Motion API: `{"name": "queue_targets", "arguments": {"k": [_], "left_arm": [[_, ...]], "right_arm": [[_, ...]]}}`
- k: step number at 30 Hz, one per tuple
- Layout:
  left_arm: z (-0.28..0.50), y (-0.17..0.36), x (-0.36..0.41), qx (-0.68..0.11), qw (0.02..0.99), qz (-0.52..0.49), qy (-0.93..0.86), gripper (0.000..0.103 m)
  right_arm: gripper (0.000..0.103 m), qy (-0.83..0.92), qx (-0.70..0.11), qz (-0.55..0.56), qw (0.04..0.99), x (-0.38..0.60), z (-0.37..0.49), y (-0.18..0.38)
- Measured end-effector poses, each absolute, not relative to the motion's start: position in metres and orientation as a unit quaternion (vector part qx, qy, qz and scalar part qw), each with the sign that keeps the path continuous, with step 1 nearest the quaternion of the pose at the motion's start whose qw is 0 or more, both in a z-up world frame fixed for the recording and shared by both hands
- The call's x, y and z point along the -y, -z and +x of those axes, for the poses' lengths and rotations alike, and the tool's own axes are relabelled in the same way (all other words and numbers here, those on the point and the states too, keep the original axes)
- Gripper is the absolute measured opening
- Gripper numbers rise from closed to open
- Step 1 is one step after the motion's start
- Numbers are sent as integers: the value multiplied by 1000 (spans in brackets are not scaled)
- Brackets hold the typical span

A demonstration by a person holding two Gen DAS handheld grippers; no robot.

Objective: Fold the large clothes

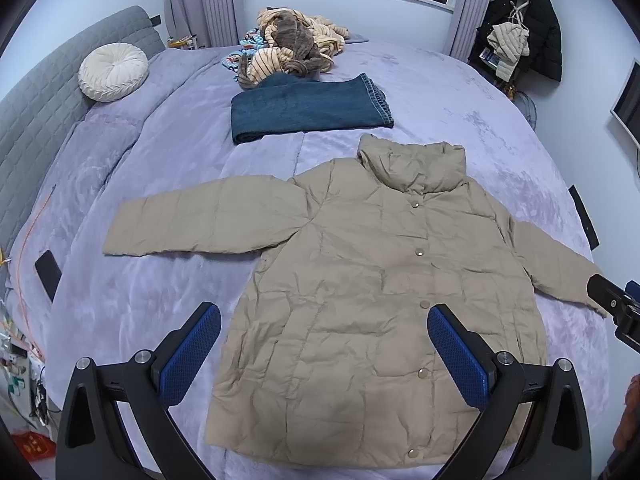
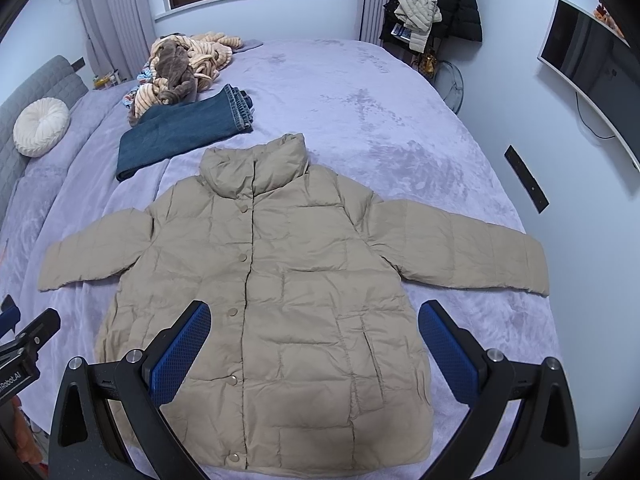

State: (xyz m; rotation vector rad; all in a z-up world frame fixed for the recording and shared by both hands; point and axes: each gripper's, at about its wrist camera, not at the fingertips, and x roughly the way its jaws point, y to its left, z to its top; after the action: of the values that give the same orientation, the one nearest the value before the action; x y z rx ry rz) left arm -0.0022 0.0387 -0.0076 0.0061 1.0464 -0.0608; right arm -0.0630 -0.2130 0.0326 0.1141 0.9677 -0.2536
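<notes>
A beige puffer jacket (image 1: pixel 360 280) lies flat and front up on the lilac bed, buttoned, both sleeves spread out, collar toward the window. It also shows in the right wrist view (image 2: pixel 280 300). My left gripper (image 1: pixel 324 320) is open and empty, hovering above the jacket's lower left part. My right gripper (image 2: pixel 314 320) is open and empty, hovering above the jacket's lower right part. The right gripper's body shows at the right edge of the left wrist view (image 1: pixel 616 304), by the right sleeve cuff.
Folded blue jeans (image 1: pixel 308 108) lie beyond the collar. A heap of striped fleece clothes (image 1: pixel 288 48) lies near the window. A round white cushion (image 1: pixel 112 72) leans on the grey headboard. A black phone (image 1: pixel 48 268) lies at the bed's left edge.
</notes>
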Motion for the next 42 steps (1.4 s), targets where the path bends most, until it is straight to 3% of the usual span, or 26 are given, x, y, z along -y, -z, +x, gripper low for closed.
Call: {"name": "queue_targets", "arguments": {"k": [6,15,27,34,36,37,40,42], "left_arm": [[6,20,-62,-512,858,-19,29,103],[48,97,-152,-543,830,-126,18,103],[145,243,-292,-516,788,-335,8,103],[207,260,-331,-471,817,-331,-34,102],[226,262,-338,-464,828,-310,-56,92],[235,265,-342,-466,831,-296,-69,78],[253,273,-349,-470,830,-293,-65,15],[255,261,-352,-461,836,-290,-71,12]], "right_arm": [[103,115,-475,45,871,193,-53,-25],[103,62,-512,84,852,156,-19,31],[103,-29,-581,133,802,96,47,144],[103,-49,-572,139,807,73,78,171],[103,-56,-564,143,811,68,91,172],[103,-59,-561,145,813,64,99,172],[103,-75,-549,158,817,50,122,173],[103,-87,-536,174,821,37,137,170]]}}
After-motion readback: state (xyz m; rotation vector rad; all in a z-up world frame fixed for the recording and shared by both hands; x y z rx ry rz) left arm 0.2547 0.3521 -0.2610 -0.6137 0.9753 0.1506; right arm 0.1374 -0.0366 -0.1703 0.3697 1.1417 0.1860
